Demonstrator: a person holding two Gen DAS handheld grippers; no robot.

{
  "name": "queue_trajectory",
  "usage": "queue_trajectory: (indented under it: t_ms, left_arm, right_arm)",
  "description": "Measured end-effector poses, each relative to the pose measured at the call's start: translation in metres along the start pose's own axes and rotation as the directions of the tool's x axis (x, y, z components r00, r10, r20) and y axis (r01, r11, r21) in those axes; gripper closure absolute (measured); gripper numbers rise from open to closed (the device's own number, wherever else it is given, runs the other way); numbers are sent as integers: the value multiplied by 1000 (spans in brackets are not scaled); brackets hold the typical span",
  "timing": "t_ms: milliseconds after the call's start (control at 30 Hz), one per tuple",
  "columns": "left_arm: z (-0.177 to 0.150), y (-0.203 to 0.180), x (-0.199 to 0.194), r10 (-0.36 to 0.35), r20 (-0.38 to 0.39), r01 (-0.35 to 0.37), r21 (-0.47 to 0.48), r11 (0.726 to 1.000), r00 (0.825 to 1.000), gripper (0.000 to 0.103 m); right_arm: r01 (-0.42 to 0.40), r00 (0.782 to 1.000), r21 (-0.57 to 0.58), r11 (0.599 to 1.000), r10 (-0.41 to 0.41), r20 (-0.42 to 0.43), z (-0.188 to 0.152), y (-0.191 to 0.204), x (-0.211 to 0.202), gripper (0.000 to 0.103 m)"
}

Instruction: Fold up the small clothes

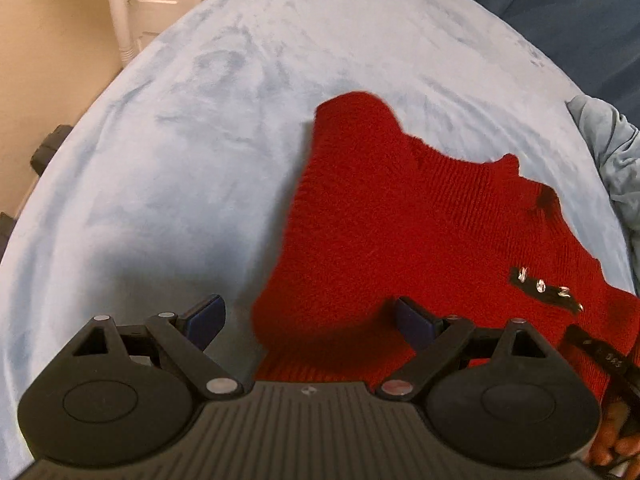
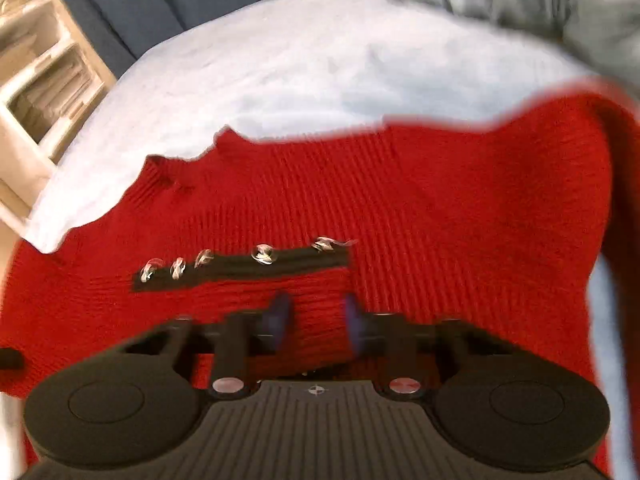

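A small red knit sweater (image 1: pixel 404 232) lies spread on a pale blue fleece surface (image 1: pixel 180 152). It has a black strip with several shiny buttons (image 1: pixel 544 288). My left gripper (image 1: pixel 310 316) is open just above the sweater's lower left hem, one fingertip over the blanket, the other over the red knit. In the right wrist view the sweater (image 2: pixel 440 200) fills the middle, its button strip (image 2: pixel 248 266) just ahead. My right gripper (image 2: pixel 316 320) is blurred by motion, its jaws a small gap apart with red knit between them; whether it grips the cloth is unclear.
A pale blue crumpled garment (image 1: pixel 612 152) lies at the right edge of the fleece, also in the right wrist view (image 2: pixel 540 4). A dark blue curtain (image 1: pixel 560 4) hangs behind. A white pipe (image 1: pixel 120 12) and beige shelves (image 2: pixel 48 80) stand at the left.
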State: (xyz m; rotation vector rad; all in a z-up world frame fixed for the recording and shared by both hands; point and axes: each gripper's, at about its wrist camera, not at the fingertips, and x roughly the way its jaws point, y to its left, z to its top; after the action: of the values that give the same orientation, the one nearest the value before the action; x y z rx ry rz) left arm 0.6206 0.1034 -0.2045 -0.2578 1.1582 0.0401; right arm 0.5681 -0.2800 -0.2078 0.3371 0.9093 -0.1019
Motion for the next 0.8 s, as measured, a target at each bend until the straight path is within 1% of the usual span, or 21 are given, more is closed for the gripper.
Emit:
queue_trajectory:
  t_ms: [33, 67, 133, 167, 200, 233, 267, 300, 333, 367, 400, 433, 467, 500, 533, 600, 667, 700, 733, 767, 800]
  left_arm:
    - [2, 0, -1, -3, 15, 3, 3, 1000, 1000, 9]
    - [4, 0, -2, -6, 35, 6, 7, 1000, 999, 9]
    - [7, 1, -5, -5, 76, 4, 12, 1000, 997, 9]
    - [8, 2, -3, 13, 91, -15, 14, 1000, 996, 6]
    - [11, 3, 3, 53, 100, -55, 18, 998, 994, 2]
    - [12, 5, 9, 91, 96, -92, 4, 996, 991, 0]
    - [13, 8, 14, 101, 89, -100, -19, 995, 991, 0]
    - [13, 11, 18, 85, 70, -82, -45, 996, 994, 0]
    - [12, 12, 21, 80, 59, -77, -62, 995, 995, 0]
    - [11, 10, 23, 89, 56, -85, -60, 995, 994, 0]
    - [10, 7, 26, 107, 59, -106, -33, 994, 992, 0]
    - [8, 3, 29, 139, 60, -140, 8, 990, 988, 0]
    - [7, -3, 34, 181, 56, -184, 60, 981, 982, 0]
    - [6, -8, 39, 210, 57, -215, 109, 971, 976, 0]
    - [5, -11, 40, 222, 70, -230, 131, 964, 973, 0]
    - [6, -13, 40, 236, 74, -245, 137, 960, 969, 0]
    - [4, -13, 39, 238, 85, -248, 140, 959, 968, 0]
    - [2, -13, 38, 236, 97, -249, 148, 957, 967, 0]
    - [-1, -14, 35, 236, 107, -251, 152, 956, 966, 0]
    - [-3, -14, 32, 234, 116, -250, 152, 956, 965, 0]
    - [-5, -15, 26, 229, 119, -246, 150, 958, 966, 0]
  right_arm:
    - [-46, 998, -35, 998, 47, 39, 6, 8, -13, 100]
    - [-102, 990, -29, 994, 104, 91, 14, 10, -31, 100]
    - [-170, 963, -28, 985, 173, 208, 33, 2, -69, 101]
    - [-166, 954, -24, 986, 167, 248, 41, -5, -78, 101]
    - [-122, 955, -27, 992, 125, 269, 47, -13, -77, 101]
    - [-42, 966, -25, 999, 47, 255, 49, -22, -66, 101]
    - [14, 982, -9, 1000, -12, 187, 48, -34, -46, 101]
    - [42, 993, -2, 999, -42, 109, 44, -43, -27, 101]
    - [55, 998, -1, 998, -55, 24, 34, -51, -8, 101]
    - [54, 998, -9, 998, -55, -38, 21, -55, 5, 101]
    - [66, 997, -36, 997, -67, -28, 10, -55, 8, 101]
    - [72, 997, -83, 994, -70, 28, -1, -51, 5, 101]
    - [79, 996, -99, 992, -73, 60, -7, -48, 2, 101]
    - [77, 995, -78, 994, -71, 72, -10, -51, 0, 101]
    - [67, 995, -44, 997, -63, 78, -10, -53, -3, 101]
    - [37, 993, 18, 999, -38, 108, -7, -57, -15, 101]
    - [6, 989, 19, 1000, -8, 144, -4, -57, -24, 101]
    - [11, 990, 2, 1000, -11, 137, -4, -57, -23, 100]
    - [30, 995, -24, 999, -28, 98, -7, -57, -16, 99]
    - [48, 998, -40, 998, -47, 38, -8, -60, -8, 96]
    - [49, 999, -30, 998, -48, 18, -13, -63, -15, 95]
